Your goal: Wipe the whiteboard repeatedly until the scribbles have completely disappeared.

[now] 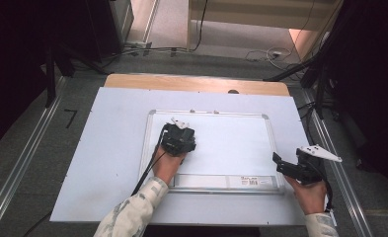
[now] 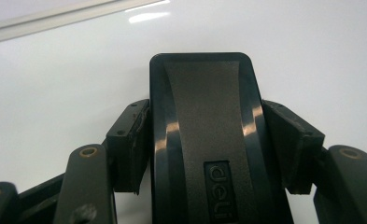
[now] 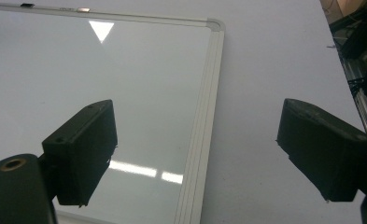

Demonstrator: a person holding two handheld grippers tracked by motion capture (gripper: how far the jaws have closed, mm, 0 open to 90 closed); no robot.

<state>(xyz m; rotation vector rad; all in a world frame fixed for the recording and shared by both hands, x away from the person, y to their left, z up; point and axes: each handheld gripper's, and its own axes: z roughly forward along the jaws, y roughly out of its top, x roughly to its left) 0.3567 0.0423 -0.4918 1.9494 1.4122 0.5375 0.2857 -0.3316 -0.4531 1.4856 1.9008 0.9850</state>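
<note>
Wiping whiteboard (image 1: 231, 143) with black deli eraser (image 2: 202, 135), clamped in left gripper (image 1: 177, 138), pressed on left half of board. Right gripper (image 1: 292, 165) idle at right frame edge, jaws wide apart, holding nothing. Surface visibly clean; wiping likely near done.
</note>
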